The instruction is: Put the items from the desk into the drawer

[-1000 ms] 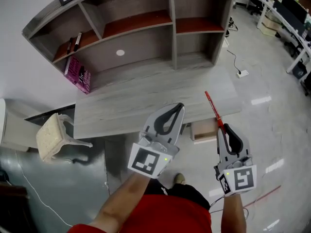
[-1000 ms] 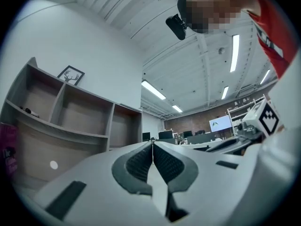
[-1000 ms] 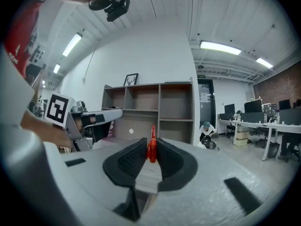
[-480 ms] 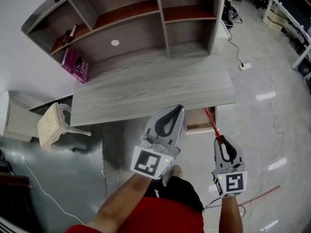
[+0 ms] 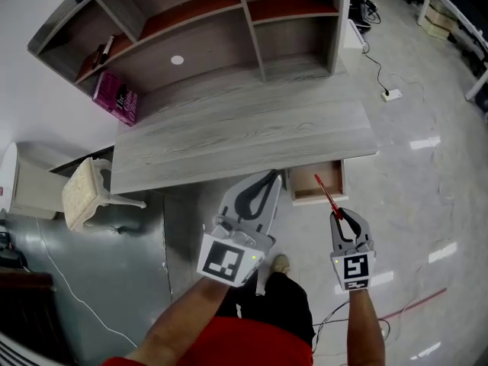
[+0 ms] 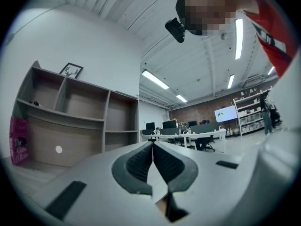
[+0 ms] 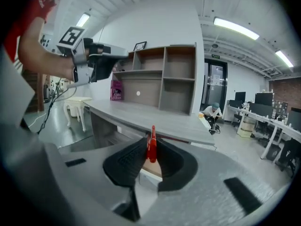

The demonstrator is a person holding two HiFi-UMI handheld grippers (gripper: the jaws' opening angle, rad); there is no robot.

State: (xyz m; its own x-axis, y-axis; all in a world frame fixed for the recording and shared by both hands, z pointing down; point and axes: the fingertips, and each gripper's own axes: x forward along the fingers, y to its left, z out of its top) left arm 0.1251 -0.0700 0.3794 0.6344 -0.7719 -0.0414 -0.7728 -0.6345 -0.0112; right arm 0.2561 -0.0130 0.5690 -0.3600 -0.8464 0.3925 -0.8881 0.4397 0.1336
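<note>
Red and thin, the pen (image 5: 327, 194) sits pinched between the pads of the right tongs (image 5: 339, 215). It sticks out past the tips, slanting up and left in the head view. There its far end overlaps the open drawer (image 5: 305, 183), which is pulled out from under the front edge of the grey wood-grain counter (image 5: 236, 132), near its right end. Whether the pen is inside the drawer or short of it, I cannot tell. In the right gripper view the pen stands upright between the dark pads, with the counter beyond it.

Left tongs (image 5: 269, 177) are pressed together with nothing between them. They are held just to the left of the drawer, at the counter's front edge, well apart from the pen. A pink book (image 5: 116, 97) leans at the counter's back left, beside the shelf unit (image 5: 213, 36).
</note>
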